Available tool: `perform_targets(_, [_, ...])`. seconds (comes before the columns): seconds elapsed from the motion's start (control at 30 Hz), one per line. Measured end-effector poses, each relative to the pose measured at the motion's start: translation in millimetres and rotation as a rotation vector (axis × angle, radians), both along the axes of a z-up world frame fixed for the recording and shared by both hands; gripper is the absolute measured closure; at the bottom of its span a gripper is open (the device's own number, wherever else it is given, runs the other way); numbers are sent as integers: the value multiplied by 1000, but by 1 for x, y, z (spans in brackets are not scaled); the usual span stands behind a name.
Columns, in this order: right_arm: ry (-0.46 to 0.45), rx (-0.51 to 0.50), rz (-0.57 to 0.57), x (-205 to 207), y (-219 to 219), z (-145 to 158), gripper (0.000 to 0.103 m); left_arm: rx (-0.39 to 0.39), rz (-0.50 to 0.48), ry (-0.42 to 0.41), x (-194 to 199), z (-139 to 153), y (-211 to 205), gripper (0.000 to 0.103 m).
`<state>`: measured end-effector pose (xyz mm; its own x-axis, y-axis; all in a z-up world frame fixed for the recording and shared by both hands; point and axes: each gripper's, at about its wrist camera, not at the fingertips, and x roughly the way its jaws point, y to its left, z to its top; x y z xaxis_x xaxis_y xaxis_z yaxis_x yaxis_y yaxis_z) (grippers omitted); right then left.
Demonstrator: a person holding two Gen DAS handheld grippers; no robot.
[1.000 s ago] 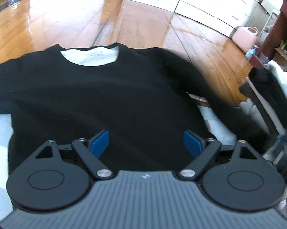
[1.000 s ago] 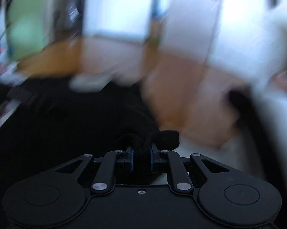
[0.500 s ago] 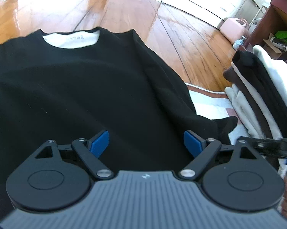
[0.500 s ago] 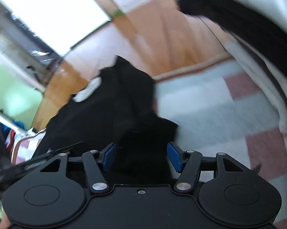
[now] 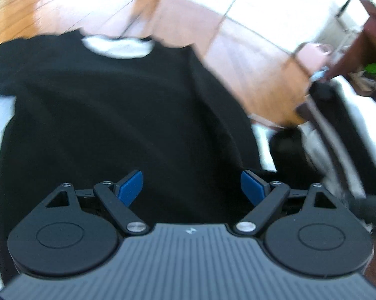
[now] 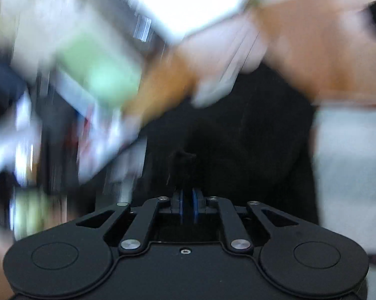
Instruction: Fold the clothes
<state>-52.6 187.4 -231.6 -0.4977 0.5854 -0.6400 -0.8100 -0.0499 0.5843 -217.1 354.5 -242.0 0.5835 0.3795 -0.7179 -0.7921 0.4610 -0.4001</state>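
A black sweater with a white inner collar lies spread flat, neck away from me. My left gripper hovers open over its lower body, blue pads wide apart with nothing between them. In the blurred right wrist view my right gripper is closing, its blue pads nearly together on a tuft of the sweater's black fabric that sticks up between them. More of the sweater lies dark beyond it.
A stack of folded clothes in white and dark layers sits to the right of the sweater. Beyond lie a wooden floor, a pink bag and dark wooden furniture. A pale cloth covers the surface at the right.
My right gripper let go of the sleeve, stood open over black fabric half a second ago, and has now pinched fabric again while swinging fast. The left gripper shifted a little, still open.
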Motion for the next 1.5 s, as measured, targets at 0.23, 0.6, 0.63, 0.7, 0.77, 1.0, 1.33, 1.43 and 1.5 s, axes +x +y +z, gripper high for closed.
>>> perform_targets(0.23, [16, -41, 72, -21, -4, -3, 77, -42, -1, -1, -22, 3, -2, 17])
perform_targets(0.6, [222, -172, -370, 57, -4, -42, 53, -202, -262, -22, 6, -20, -21, 101])
perform_targets(0.63, [214, -180, -380, 58, -3, -44, 53, -159, -271, -27, 6, -10, -23, 101])
perform_targets(0.7, [175, -176, -385, 53, 2, -48, 53, -57, -248, -60, 0, 18, -18, 101])
perform_targets(0.77, [85, -186, -374, 45, 3, -45, 53, -2, -186, -131, -18, 46, -4, 101])
perform_targets(1.0, [-252, -214, -238, 3, 9, -39, 43, 10, 16, 34, -74, 37, 39, 80])
perform_targets(1.33, [-395, -193, -190, -13, 9, -36, 42, -85, 90, 110, -101, -2, 46, 71])
perform_targets(1.43, [-390, -150, -212, -11, 8, -31, 42, -141, 68, 20, -103, -4, 47, 63])
perform_targets(1.5, [-391, -114, -209, -16, 11, -26, 42, -181, 17, -23, -98, -11, 49, 60])
